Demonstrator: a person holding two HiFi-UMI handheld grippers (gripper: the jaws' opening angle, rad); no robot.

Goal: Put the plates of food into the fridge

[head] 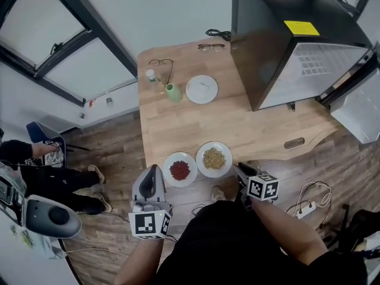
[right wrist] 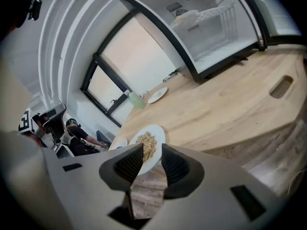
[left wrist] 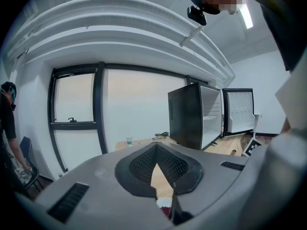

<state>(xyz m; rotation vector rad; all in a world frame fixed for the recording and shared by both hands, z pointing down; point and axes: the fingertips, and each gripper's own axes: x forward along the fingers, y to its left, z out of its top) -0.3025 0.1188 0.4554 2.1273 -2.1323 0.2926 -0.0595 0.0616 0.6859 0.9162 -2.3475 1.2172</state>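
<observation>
Wooden table [head: 237, 123]: grain plate [right wrist: 148, 145] rim just ahead of the open right gripper [right wrist: 152, 153]; left gripper [left wrist: 156, 151] closed, empty, beside red-food plate [head: 179, 170].

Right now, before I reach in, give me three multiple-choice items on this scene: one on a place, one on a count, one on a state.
1. Where is the plate of red food? A. Left of the grain plate, at the table's near edge. B. At the table's far edge. C. Stacked on the grain plate.
2. How many plates are on the table? A. One. B. Three. C. Five.
3. The fridge door is: A. Open. B. Shut. C. Missing.
Answers: 1 A, they sit side by side there; 2 B, two with food plus the empty plate; 3 A, the white shelves show.
</observation>
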